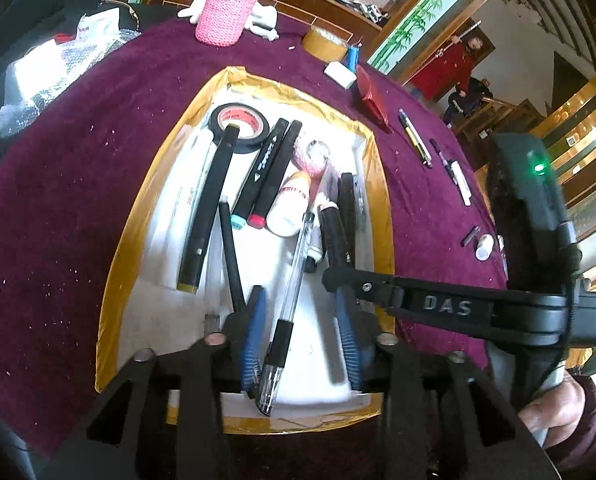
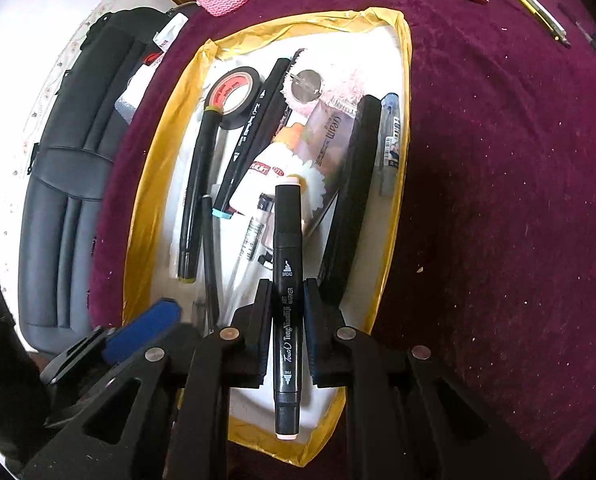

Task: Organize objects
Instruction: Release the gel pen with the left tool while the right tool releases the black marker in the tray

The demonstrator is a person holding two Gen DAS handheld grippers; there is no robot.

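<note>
Holding a black art marker with pale caps (image 2: pixel 287 312) upright between its pads, the right gripper (image 2: pixel 287 320) hangs over the near end of the shallow white tray with a gold foil rim (image 2: pixel 406 80), its jaws nearly closed on the marker's barrel. The left gripper (image 1: pixel 300 336) hovers at the same end with its blue-padded fingers (image 1: pixel 254 320) partly apart; a clear gel pen with a black grip (image 1: pixel 290 280) lies between them on the tray floor, and the pads do not seem to press it.

Much of the sorting looks done. The tray already holds a roll of black tape with a red core (image 1: pixel 240 124), several more black markers, a white glue bottle, a pink knitted piece and a black comb-like bar.

Still out on the maroon velvet desk (image 1: pixel 78 200) are a yellow-and-black pen (image 1: pixel 415 136), a white-tipped pen (image 1: pixel 456 178), a small white cap, a red pouch (image 1: pixel 372 96), a white eraser (image 1: pixel 340 74) and a roll of brown tape (image 1: pixel 324 44), so I judge several trips remain.
</note>
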